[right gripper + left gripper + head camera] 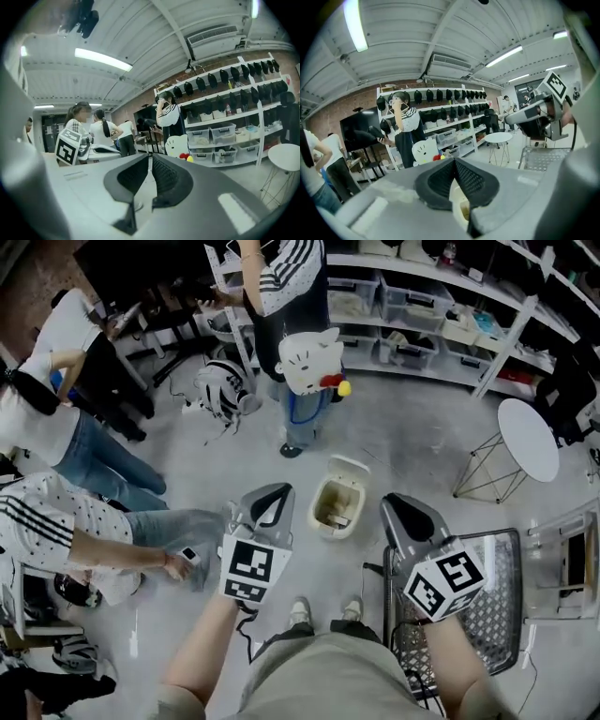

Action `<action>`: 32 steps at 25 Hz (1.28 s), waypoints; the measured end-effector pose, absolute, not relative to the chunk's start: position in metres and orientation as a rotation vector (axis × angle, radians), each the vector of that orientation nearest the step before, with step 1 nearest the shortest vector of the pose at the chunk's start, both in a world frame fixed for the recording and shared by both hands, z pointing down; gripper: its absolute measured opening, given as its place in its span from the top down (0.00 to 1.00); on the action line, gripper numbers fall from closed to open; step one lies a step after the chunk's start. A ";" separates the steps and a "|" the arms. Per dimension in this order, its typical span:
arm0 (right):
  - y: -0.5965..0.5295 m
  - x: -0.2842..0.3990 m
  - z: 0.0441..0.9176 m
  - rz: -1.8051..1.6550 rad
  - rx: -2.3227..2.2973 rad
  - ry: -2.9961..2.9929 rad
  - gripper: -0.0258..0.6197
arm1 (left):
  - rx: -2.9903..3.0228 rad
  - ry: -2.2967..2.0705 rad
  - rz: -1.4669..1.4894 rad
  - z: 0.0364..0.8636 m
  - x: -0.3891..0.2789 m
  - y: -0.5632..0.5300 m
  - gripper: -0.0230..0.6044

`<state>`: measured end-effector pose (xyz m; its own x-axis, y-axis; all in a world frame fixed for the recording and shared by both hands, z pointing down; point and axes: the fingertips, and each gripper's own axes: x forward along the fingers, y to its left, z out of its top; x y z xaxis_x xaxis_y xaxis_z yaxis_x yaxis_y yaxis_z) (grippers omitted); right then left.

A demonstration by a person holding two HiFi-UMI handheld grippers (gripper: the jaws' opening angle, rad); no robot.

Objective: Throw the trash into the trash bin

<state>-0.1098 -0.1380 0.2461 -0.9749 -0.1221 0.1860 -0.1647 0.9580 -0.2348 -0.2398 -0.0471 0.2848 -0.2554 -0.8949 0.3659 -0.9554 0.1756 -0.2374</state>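
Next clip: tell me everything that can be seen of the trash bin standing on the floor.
The trash bin is a small cream-coloured container, plastic by its look, with a rounded rectangular outline. Its lid is swung open and stands at the far edge, so the inside shows. Pale and brownish scraps lie at the bottom, too small to name. The bin stands upright on the grey floor, a little ahead of the person's shoes. Only the floor touches it.

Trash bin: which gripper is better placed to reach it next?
Left, probably. The left gripper points at the trash bin, seen just past its shut, empty jaws. The right gripper, also shut and empty, faces the shelves; the bin is absent from its view.
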 end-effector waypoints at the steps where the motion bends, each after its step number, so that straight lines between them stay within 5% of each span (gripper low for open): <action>1: -0.136 -0.104 0.236 0.358 0.210 -2.957 0.91 | 1.830 -2.308 0.639 0.276 -0.235 -0.046 0.96; 14: -0.105 -0.050 0.155 0.170 0.193 -3.127 0.95 | 1.890 -2.465 0.496 0.189 -0.178 -0.022 0.96; 32: -0.110 -0.048 0.151 0.159 0.228 -3.118 0.95 | 1.939 -2.399 0.440 0.186 -0.164 -0.030 0.96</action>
